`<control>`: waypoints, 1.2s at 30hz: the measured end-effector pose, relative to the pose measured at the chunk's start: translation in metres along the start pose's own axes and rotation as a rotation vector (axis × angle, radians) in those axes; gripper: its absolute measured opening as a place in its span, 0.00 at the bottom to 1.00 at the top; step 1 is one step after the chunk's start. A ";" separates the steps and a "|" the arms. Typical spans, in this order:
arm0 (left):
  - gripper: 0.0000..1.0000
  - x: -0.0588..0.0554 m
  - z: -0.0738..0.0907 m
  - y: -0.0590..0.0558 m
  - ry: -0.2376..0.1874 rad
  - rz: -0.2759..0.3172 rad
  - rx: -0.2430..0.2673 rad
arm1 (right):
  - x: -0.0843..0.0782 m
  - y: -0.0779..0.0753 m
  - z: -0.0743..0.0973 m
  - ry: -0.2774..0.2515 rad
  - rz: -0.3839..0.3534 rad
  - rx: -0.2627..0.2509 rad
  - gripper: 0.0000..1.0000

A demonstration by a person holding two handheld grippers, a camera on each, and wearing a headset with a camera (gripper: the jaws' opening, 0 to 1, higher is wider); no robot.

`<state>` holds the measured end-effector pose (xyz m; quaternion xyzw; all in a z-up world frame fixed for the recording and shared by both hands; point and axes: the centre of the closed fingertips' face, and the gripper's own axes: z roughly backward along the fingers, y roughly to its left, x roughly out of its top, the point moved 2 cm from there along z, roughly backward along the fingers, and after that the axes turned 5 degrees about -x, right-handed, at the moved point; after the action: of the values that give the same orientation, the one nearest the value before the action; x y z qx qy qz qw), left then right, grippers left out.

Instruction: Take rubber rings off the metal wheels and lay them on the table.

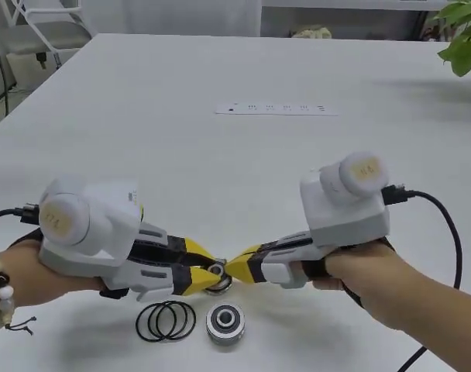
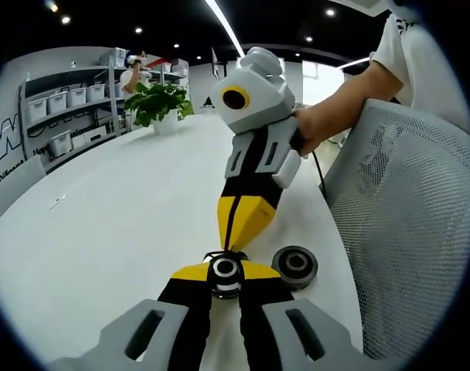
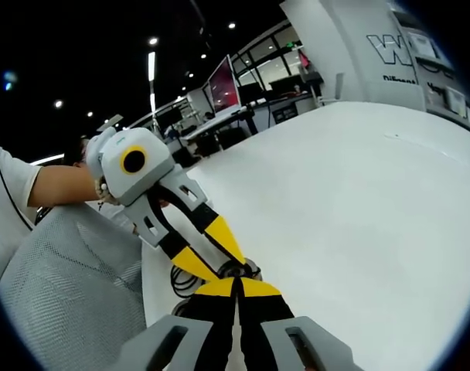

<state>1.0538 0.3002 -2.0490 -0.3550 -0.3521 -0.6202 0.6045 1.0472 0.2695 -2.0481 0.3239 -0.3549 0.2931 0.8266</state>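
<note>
Closest to the counter's point(image 1: 243, 170) near edge, a small stack of loose rings point(image 1: 166, 320) lies flat with a second wheel point(image 1: 225, 322) just beside it on the right, apart from both tools. Just above them the two tools meet nose to nose. The left hand point(image 1: 18, 279), with a bead bracelet at the wrist, holds its tool level and pointing right, and the left claw point(image 1: 207, 277) is clamped on the held wheel point(image 1: 217, 280), which in the left gripper view sits between the yellow tips point(image 2: 226, 272). The right hand point(image 1: 359, 271) angles its tool down and leftward; the right claw point(image 1: 232, 268) is drawn narrow, its tips pressed almost together at the wheel's top rim, where a thin black rubber ring point(image 2: 217, 254) stands a little proud of the metal and seems pinched. The right gripper view shows the same meeting from the other side, right claw point(image 3: 236, 286) closed against the wheel. How far the ring has lifted is hard to make out, since the tips cover that spot. A black cable point(image 1: 451, 232) trails from the right tool off the lower edge. Beyond the tools the counter is broad and open, with a flat white strip point(image 1: 276, 109) well away near its far side and a plant point(image 1: 464, 39) cut off at the far right corner. A mesh chair back point(image 2: 409, 224) stands by the near edge.
</note>
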 end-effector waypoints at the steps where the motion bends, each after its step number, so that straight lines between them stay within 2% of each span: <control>1: 0.07 0.000 0.000 0.000 -0.001 0.000 -0.001 | 0.001 0.001 0.000 -0.007 0.004 0.005 0.00; 2: 0.07 0.000 0.000 0.000 -0.001 0.000 -0.001 | 0.002 0.003 0.000 -0.008 0.005 0.009 0.00; 4: 0.07 0.000 0.000 0.000 -0.002 0.002 0.000 | 0.015 0.017 -0.001 -0.081 0.002 0.081 0.00; 5: 0.07 0.001 0.000 -0.001 -0.003 0.004 0.001 | 0.016 0.015 0.000 -0.058 0.010 0.056 0.00; 6: 0.07 0.001 0.000 0.000 -0.005 0.008 0.003 | 0.014 0.012 -0.001 -0.024 0.046 0.026 0.00; 7: 0.07 0.001 0.000 0.000 -0.006 0.009 0.004 | 0.013 0.008 -0.002 -0.021 0.098 -0.001 0.00; 8: 0.07 0.001 -0.001 0.000 -0.007 0.011 0.006 | 0.011 0.012 -0.004 -0.027 0.079 0.010 0.00; 10: 0.07 0.001 -0.001 0.000 -0.007 0.017 0.009 | 0.008 0.010 -0.003 -0.027 0.038 0.022 0.00; 14: 0.08 0.001 -0.001 0.000 -0.009 0.030 0.016 | 0.007 0.004 -0.002 -0.022 0.021 -0.004 0.00; 23: 0.08 0.002 0.000 0.001 0.059 0.025 0.015 | 0.008 0.001 -0.001 -0.033 -0.001 -0.010 0.00; 25: 0.09 0.003 0.002 0.001 0.057 0.026 0.011 | 0.008 0.001 -0.001 -0.034 -0.004 -0.012 0.00; 32: 0.11 0.020 0.017 0.006 0.010 0.048 0.015 | 0.013 -0.003 0.003 -0.060 -0.030 -0.019 0.00; 36: 0.21 0.030 0.024 0.009 -0.005 0.043 0.027 | 0.016 -0.002 0.005 -0.073 -0.045 -0.014 0.00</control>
<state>1.0630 0.3058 -2.0104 -0.3561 -0.3543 -0.6012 0.6215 1.0560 0.2692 -2.0336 0.3366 -0.3797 0.2597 0.8216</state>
